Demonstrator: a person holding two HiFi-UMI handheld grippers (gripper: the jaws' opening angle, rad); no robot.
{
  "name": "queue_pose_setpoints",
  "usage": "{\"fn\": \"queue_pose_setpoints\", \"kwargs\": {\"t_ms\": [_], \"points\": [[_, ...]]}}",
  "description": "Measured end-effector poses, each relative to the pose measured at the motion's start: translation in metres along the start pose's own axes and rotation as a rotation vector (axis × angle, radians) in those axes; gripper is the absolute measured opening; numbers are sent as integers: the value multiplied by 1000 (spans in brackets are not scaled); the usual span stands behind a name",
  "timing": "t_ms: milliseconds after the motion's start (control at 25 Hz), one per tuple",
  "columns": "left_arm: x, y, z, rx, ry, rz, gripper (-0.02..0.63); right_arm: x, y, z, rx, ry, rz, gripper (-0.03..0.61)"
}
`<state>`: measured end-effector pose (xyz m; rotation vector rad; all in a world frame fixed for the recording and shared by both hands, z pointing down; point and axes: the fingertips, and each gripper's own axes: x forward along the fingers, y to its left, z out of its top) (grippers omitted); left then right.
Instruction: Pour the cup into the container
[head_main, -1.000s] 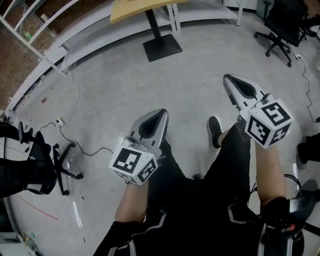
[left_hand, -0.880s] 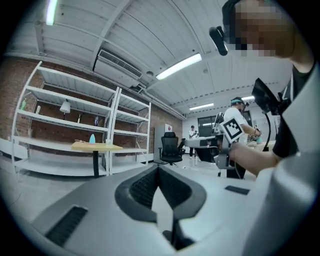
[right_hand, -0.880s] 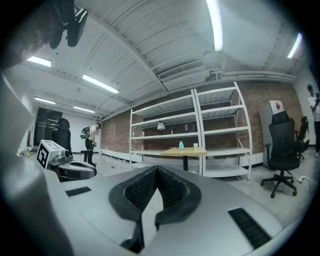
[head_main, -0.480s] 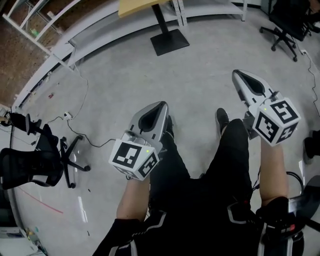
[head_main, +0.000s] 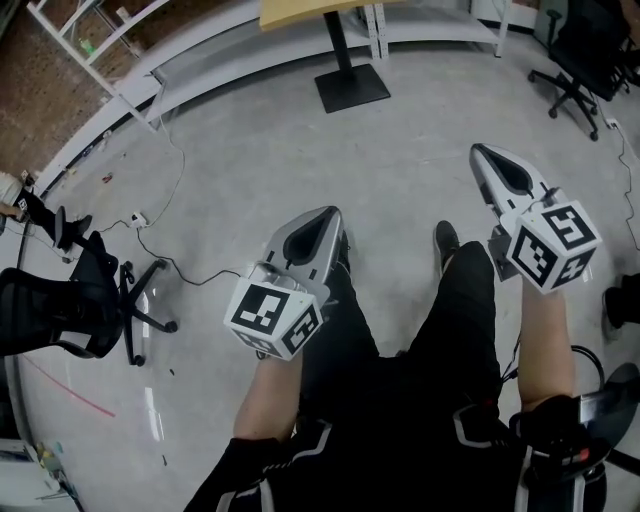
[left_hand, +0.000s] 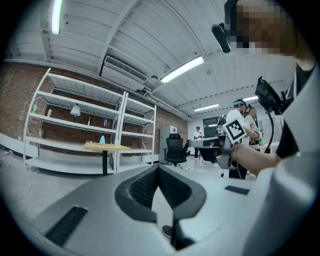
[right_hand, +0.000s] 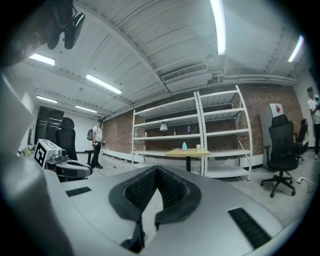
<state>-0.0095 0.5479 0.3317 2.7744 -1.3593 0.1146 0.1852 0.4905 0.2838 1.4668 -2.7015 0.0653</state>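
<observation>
We hold both grippers level in front of us, side by side and well apart. The left gripper (left_hand: 159, 169) has its jaws together, the pads meeting at the tips with nothing between them. The right gripper (right_hand: 158, 170) is closed the same way and is also empty.

Far ahead of the right gripper, a little right of its jaw tips, stands a small table (right_hand: 188, 152) with a wooden top on a single dark post. On it sit a small blue thing (right_hand: 184, 146) and, just to its right, a small white thing (right_hand: 198, 147). They are too small for us to tell which is the cup and which the container. From the left gripper, the same table lies ahead and off to the left.

Beyond the table, white shelving (right_hand: 219, 132) lines a brick wall. A black office chair (right_hand: 281, 150) stands off to the right gripper's right, and a person with a backpack (right_hand: 97, 135) stands far to its left. Bare grey floor (head_main: 250, 160) lies beneath both grippers.
</observation>
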Motion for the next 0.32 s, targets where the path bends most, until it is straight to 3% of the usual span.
{"fn": "queue_pose_setpoints", "kwargs": {"t_ms": [320], "points": [[-12,2,12,3,-31,32,-8,-2,7,7,-9,-6,19,2]]}}
